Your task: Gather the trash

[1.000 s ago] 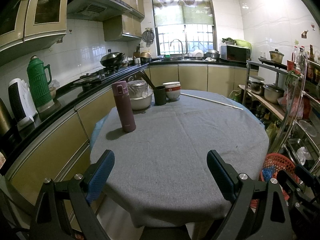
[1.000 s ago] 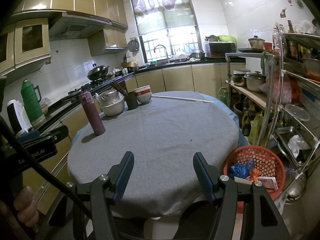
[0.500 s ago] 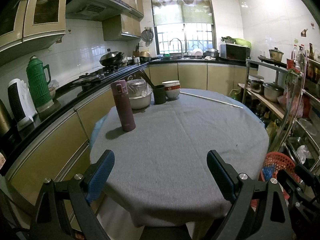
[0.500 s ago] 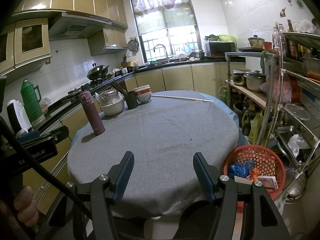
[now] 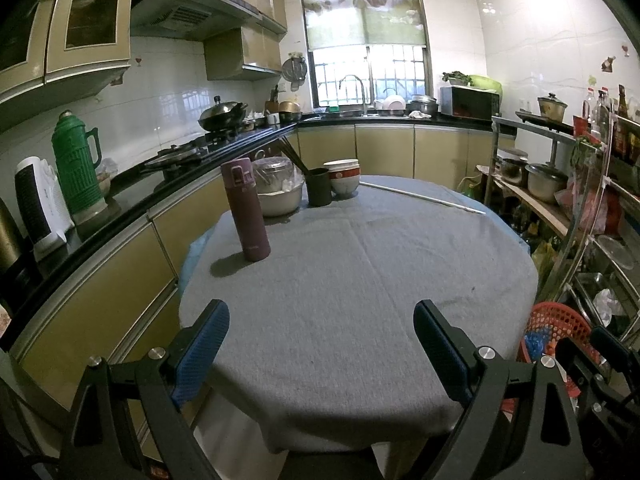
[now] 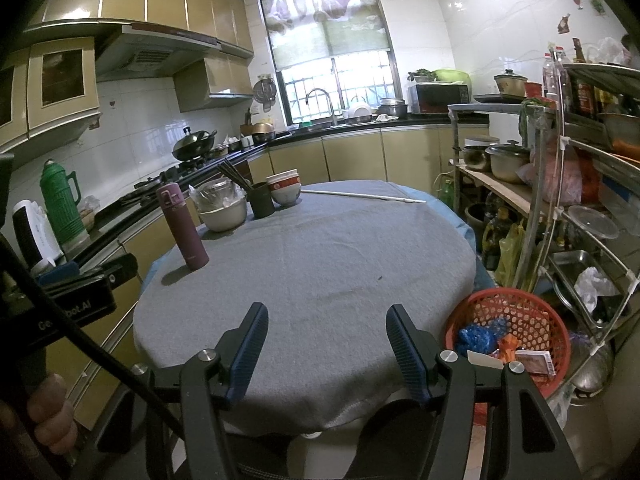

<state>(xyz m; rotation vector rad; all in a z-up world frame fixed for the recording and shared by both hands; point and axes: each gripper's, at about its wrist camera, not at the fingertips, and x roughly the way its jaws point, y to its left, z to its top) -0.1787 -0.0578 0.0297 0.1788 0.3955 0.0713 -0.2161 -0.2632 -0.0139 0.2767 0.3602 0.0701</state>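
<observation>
An orange mesh trash basket (image 6: 532, 316) stands on the floor right of the round table (image 6: 320, 272); it also shows in the left wrist view (image 5: 560, 320). It holds a blue crumpled wrapper (image 6: 478, 336), an orange scrap (image 6: 509, 345) and a small carton (image 6: 536, 360). My left gripper (image 5: 321, 346) is open and empty over the table's near edge. My right gripper (image 6: 327, 350) is open and empty over the near edge, left of the basket.
On the grey cloth stand a maroon flask (image 5: 246, 210), a covered white bowl (image 5: 278, 194), a dark cup with chopsticks (image 5: 319, 191), stacked bowls (image 5: 343, 178) and a thin white rod (image 5: 424, 199). A metal shelf rack (image 6: 576, 184) crowds the right; counters run left and behind.
</observation>
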